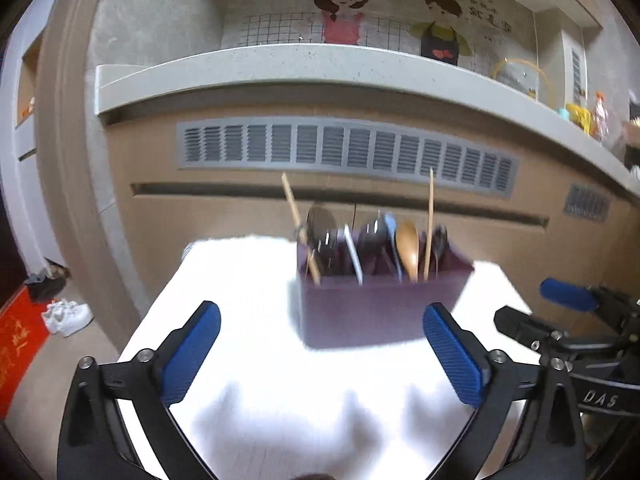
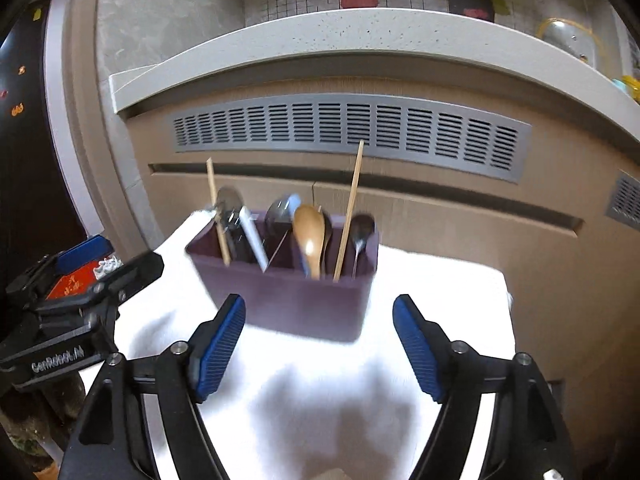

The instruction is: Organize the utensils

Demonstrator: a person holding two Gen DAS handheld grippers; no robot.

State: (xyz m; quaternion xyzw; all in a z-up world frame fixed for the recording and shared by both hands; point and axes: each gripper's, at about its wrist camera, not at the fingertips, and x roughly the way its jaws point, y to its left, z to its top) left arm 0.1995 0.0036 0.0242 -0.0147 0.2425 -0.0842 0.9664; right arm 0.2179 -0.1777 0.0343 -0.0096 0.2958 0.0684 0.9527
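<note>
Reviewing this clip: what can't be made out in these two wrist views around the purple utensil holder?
- Lower ends of the utensils: hidden inside the purple holder in both views.
- Dark utensils beside the wooden spoon: motion-blurred; type unclear.
- White tabletop: overexposed; surface detail lost.
- Right gripper in the left view: cut off by the frame edge.
- Left gripper in the right view: only partly shown at the left edge.

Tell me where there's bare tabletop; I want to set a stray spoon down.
Free: the white table between both open tongs and the purple utensil holder, plus its right side. Crowded: the holder, packed with spoons and chopsticks.
</note>
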